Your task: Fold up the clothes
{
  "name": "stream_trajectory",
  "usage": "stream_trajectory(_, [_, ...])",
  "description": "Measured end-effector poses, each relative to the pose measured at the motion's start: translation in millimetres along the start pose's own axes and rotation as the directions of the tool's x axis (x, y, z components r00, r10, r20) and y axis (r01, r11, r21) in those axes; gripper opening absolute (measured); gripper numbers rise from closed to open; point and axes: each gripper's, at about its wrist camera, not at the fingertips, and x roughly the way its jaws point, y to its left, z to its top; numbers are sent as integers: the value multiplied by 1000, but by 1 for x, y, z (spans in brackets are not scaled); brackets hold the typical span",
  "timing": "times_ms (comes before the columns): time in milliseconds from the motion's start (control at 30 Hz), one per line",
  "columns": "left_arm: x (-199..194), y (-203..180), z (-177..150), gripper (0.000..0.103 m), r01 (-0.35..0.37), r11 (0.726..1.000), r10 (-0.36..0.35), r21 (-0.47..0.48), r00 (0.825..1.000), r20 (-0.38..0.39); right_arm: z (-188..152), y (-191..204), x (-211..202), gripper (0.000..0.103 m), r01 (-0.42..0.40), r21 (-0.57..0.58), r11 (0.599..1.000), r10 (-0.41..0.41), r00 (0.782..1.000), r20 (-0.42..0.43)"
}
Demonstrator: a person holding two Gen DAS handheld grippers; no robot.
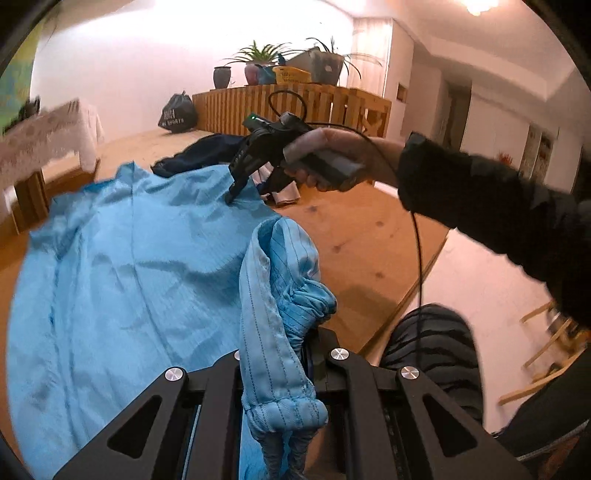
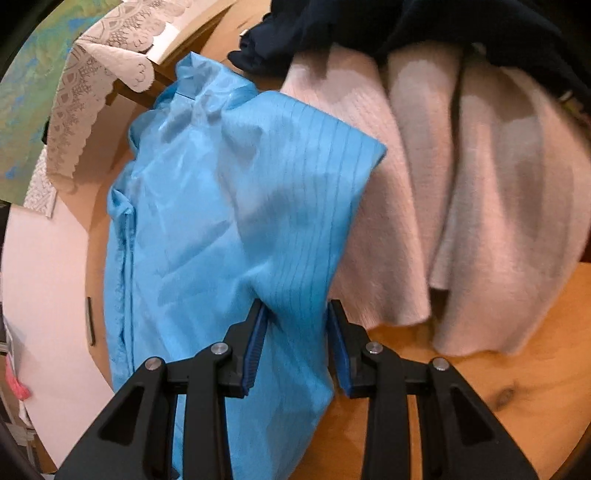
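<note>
Coat [image 1: 129, 258] lies half-spread on my tabletop [image 1: 369, 229]; left tool [image 1: 280, 354] clamps its cuff, right tool [image 2: 295, 332] gapes around cloth; folding unfinished.

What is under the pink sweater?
The pink sweater lies on the wooden table. A dark garment lies over its top edge. Anything else beneath is covered.

The black bag [image 1: 177, 113] left of the wooden railing [image 1: 291, 103] carries white print; only "SPORTS" reads, with a blurred logo above it.
</note>
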Motion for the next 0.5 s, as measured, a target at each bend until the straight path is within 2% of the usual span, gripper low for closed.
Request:
stream_trajectory(33, [-1, 4, -2, 10, 19, 1000, -19, -21, 1000, 11, 0, 2, -1, 6, 11, -7, 1000, -11, 1000, 4])
stream_trajectory(167, [-8, 17, -15, 10, 105, 990, -100, -97, 994, 50, 2, 22, -15, 4, 34, -27, 999, -32, 998, 56])
stream_trajectory(300, [-21, 34, -31, 10, 161, 973, -146, -166, 984, 99, 9, 87, -24, 4, 144, -125, 982, -133, 987, 89])
stream_trajectory(433, [-32, 54, -50, 10, 208, 947, -177, -243, 974, 143, 17, 154, -33, 4, 255, -220, 942, -231, 964, 131])
stream_trajectory(500, [-34, 63, -62, 10, 229, 930, -189, -288, 969, 159, 21, 192, -15, 4, 322, -285, 903, -298, 946, 126])
